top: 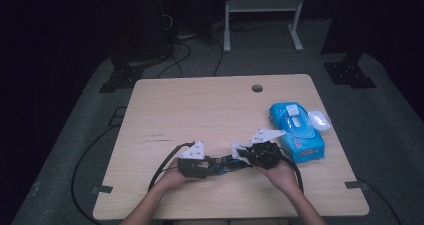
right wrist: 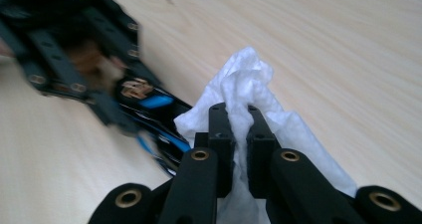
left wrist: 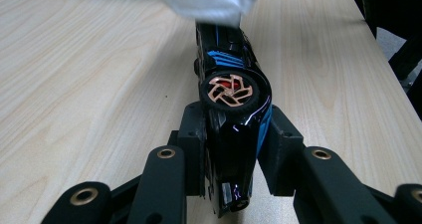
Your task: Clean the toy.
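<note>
A black toy car with blue stripes lies on its side, a copper-rimmed wheel facing up. My left gripper is shut on its rear end, pads pressing both flanks. In the high view the toy car stretches rightward from the left gripper near the table's front edge. My right gripper is shut on a crumpled white wipe. The wipe rests over the car's far end. From above, the right gripper meets the car from the right, with the wipe bunched at its tip.
A blue pack of wet wipes lies at the table's right side, a white oval object beside it. The wooden table has a cable hole at the back. Cables trail off the front left.
</note>
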Motion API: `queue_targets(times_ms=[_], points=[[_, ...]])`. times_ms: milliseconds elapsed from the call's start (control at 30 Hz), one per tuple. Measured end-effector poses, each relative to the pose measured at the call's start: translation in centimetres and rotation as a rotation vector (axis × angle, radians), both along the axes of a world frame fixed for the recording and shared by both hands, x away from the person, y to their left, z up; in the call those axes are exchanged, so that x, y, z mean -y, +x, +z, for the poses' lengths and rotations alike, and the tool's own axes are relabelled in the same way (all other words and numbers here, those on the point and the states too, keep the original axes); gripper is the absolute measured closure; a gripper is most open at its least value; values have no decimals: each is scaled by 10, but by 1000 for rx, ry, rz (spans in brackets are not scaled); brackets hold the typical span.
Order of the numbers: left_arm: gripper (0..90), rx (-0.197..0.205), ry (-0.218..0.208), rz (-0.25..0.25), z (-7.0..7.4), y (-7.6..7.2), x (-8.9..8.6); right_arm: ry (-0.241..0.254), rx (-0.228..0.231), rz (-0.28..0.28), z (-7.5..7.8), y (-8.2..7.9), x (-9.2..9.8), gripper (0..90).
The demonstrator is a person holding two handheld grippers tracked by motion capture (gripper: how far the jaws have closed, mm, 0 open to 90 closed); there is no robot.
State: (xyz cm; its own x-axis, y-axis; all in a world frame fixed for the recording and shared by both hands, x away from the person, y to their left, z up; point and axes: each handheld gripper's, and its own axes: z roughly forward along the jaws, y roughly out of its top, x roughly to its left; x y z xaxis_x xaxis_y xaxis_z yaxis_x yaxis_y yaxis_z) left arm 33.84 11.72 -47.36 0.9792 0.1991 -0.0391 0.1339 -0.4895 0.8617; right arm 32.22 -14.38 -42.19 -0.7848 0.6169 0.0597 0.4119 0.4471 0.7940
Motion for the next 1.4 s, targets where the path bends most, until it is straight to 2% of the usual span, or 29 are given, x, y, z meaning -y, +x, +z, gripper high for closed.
queue_targets(times_ms=[67, 133, 333, 400, 533, 667, 733, 833, 933, 967, 1067, 1133, 1200, 1300, 1400], points=[[670, -2, -1, 1, 0, 0, 0, -10, 15, 17, -1, -1, -7, 849], [671, -2, -2, 2, 0, 0, 0, -7, 8, 20, 0, 0, -5, 849], [671, 0, 0, -1, 0, 0, 0, 0, 2, -55, -2, 4, 25, 849], [671, -1, 0, -1, 0, 0, 0, -5, 3, -68, -1, 3, 28, 849], [672, 1, 5, 1, 0, 0, 0, -11, 11, -62, -1, 3, 30, 849], [672, -2, 2, -2, 0, 1, -1, -34, 0, -103, -3, 5, 39, 849], [672, -2, 3, -4, 0, 1, -1, -9, -7, -112, -3, 4, 42, 849], [672, -3, 2, -1, 0, 1, 0, 21, 3, -84, 0, 3, 33, 849], [672, 0, 6, 1, 0, 1, -1, -4, 8, -49, 0, 2, 23, 849], [672, -1, 4, 2, 0, 1, -1, -9, 9, -45, -1, 3, 23, 849], [673, 2, 6, -4, 0, 1, -1, 16, -1, -61, -3, 2, 34, 848], [672, 0, 5, -5, 0, 2, -1, 2, -4, -82, -1, 0, 39, 848], [673, -2, 5, -5, 0, 2, -1, 6, -5, -76, 0, -2, 40, 849], [673, -4, 5, -3, 0, 2, -1, 3, -4, -53, 2, -1, 32, 848], [673, -7, 0, -1, 0, 2, 0, 1, 0, -16, 2, 0, 16, 849]])
